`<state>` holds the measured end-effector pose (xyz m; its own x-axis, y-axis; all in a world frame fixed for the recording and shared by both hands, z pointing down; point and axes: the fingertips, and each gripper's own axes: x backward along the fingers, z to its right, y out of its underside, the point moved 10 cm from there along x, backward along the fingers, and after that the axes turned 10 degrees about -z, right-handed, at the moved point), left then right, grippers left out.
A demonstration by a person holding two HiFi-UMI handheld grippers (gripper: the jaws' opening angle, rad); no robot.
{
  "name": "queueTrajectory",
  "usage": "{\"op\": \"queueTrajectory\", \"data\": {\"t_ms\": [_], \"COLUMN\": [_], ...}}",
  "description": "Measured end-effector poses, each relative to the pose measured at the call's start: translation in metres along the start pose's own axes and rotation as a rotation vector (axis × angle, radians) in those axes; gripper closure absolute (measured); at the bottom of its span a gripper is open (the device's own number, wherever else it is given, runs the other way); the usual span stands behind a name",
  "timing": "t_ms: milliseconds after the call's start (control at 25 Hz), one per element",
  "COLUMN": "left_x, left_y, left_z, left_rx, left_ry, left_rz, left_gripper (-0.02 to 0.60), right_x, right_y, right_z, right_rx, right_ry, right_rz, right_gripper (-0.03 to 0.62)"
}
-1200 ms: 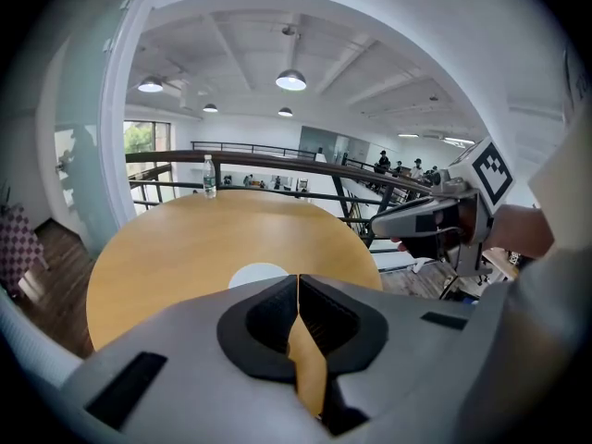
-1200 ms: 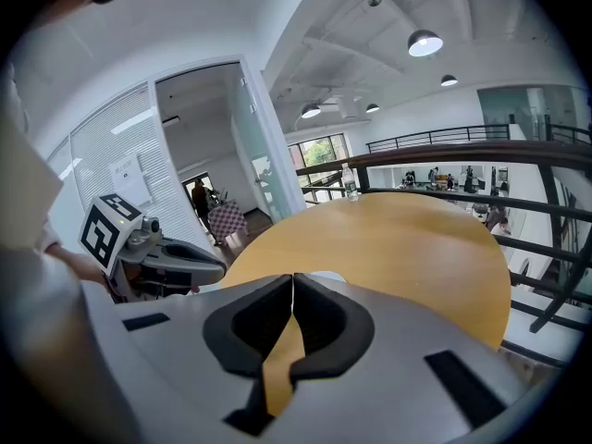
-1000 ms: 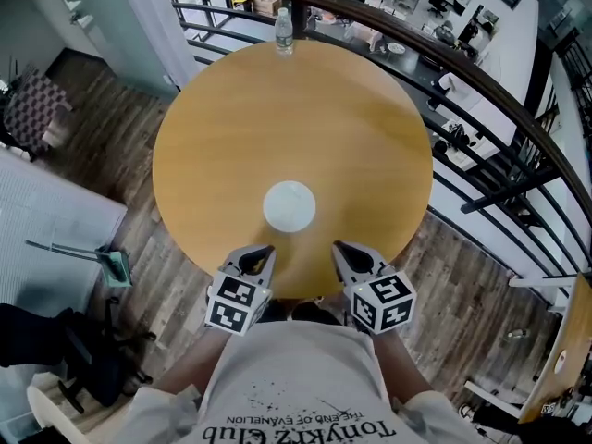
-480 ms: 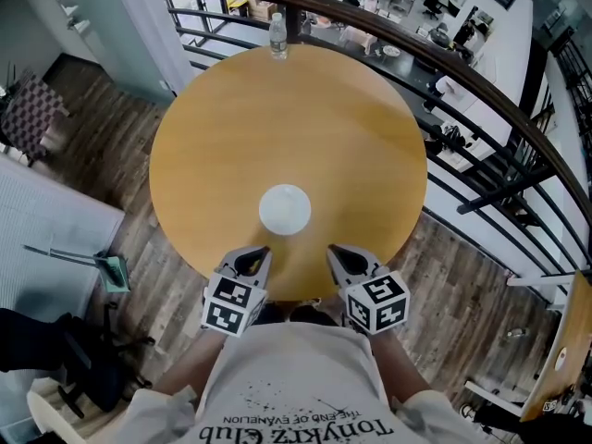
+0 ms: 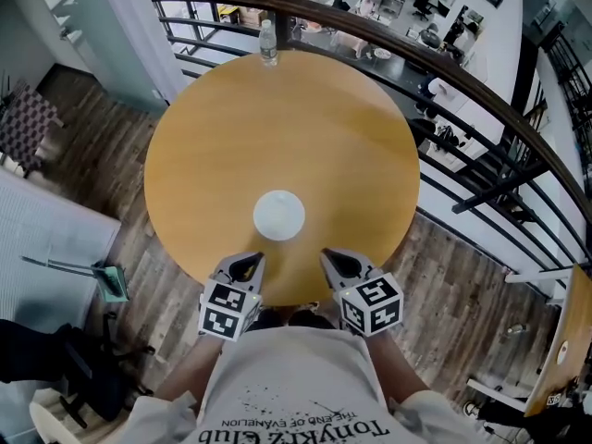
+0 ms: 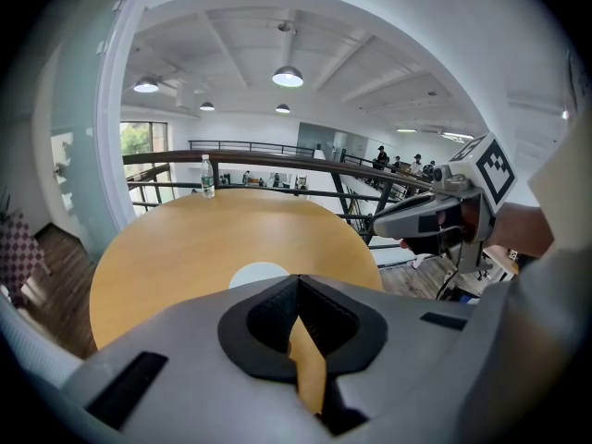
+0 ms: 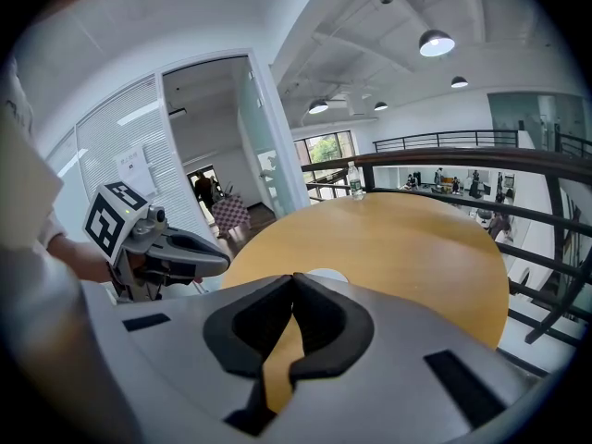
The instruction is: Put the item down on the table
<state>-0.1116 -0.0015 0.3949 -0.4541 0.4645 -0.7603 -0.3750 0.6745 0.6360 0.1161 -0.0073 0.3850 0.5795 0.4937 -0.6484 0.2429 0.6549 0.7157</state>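
On table (image 5: 351, 137), disc (image 5: 278, 215) lies toward 6 o'clock; left gripper (image 5: 250, 260) and right gripper (image 5: 327, 255) closed, empty. Placement looks done.

My head camera looks steeply down on the round table (image 5: 324, 155). Both gripper cameras sit low at its six-o'clock edge, facing the bottle (image 5: 267, 43) at twelve; all share that table.

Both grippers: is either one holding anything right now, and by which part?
Nothing is held. The left gripper and right gripper are both shut and empty; the flat white round disc lies apart from them on the round wooden table.
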Motion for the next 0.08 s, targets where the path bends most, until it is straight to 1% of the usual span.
{"op": "queueTrajectory", "data": {"t_ms": [80], "left_x": [-0.0019], "left_y": [-0.0006], "left_z": [0.0009], "left_rx": [0.002], "left_ry": [0.000], "left_rz": [-0.001], "left_gripper": [0.558], "right_x": [0.0005], "right_y": [0.0013], "right_z": [0.0028], "right_rx": [-0.003], "right_ry": [0.001], "right_rz": [0.000], "right_gripper": [0.568]}}
